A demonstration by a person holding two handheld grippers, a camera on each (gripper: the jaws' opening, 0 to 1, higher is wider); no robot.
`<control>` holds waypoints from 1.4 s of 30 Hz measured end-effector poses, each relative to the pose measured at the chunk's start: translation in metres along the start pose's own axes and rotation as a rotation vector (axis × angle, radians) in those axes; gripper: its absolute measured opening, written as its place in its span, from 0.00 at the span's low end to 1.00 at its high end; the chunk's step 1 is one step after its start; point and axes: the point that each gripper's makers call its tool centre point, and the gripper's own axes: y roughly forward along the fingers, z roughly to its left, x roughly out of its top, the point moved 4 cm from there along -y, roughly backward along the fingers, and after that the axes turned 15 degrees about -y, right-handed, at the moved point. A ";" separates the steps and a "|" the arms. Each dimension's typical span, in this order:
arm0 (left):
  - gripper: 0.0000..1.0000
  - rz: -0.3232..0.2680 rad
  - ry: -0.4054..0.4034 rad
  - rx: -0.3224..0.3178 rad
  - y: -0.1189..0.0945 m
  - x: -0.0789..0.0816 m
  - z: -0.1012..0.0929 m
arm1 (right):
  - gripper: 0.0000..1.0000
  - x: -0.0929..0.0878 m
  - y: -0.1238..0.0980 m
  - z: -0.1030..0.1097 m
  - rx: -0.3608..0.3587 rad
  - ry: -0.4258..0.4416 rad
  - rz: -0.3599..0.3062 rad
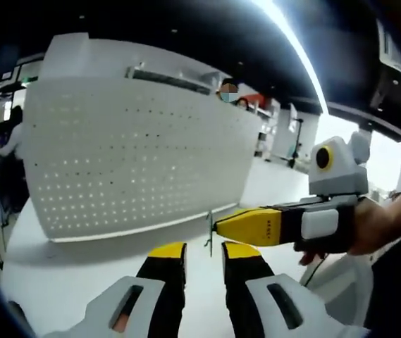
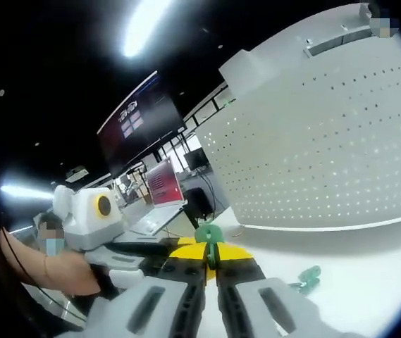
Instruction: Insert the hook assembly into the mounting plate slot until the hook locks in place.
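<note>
A white table (image 1: 66, 274) carries an upright white perforated board (image 1: 133, 158) ahead of both grippers. The left gripper (image 1: 204, 253) holds nothing, its jaws a little apart. Just beyond its tips the right gripper (image 1: 221, 227) comes in from the right, clamped on a thin metal hook (image 1: 209, 232). In the right gripper view, the green hook piece (image 2: 208, 234) sits between the shut tips; another green piece (image 2: 306, 279) lies to the right
</note>
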 end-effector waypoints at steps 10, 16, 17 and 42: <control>0.59 -0.013 -0.024 -0.042 -0.003 -0.008 -0.001 | 0.01 0.003 -0.003 -0.008 -0.027 -0.023 -0.006; 0.76 0.007 -0.050 -0.036 -0.005 -0.012 0.001 | 0.01 0.004 -0.003 -0.006 -0.031 -0.046 -0.008; 0.79 0.002 -0.052 -0.037 -0.005 -0.012 0.001 | 0.01 0.004 -0.003 -0.006 -0.032 -0.051 -0.006; 0.96 0.015 -0.145 -0.048 -0.003 -0.023 -0.005 | 0.01 0.057 0.003 -0.069 -0.453 -0.202 -0.075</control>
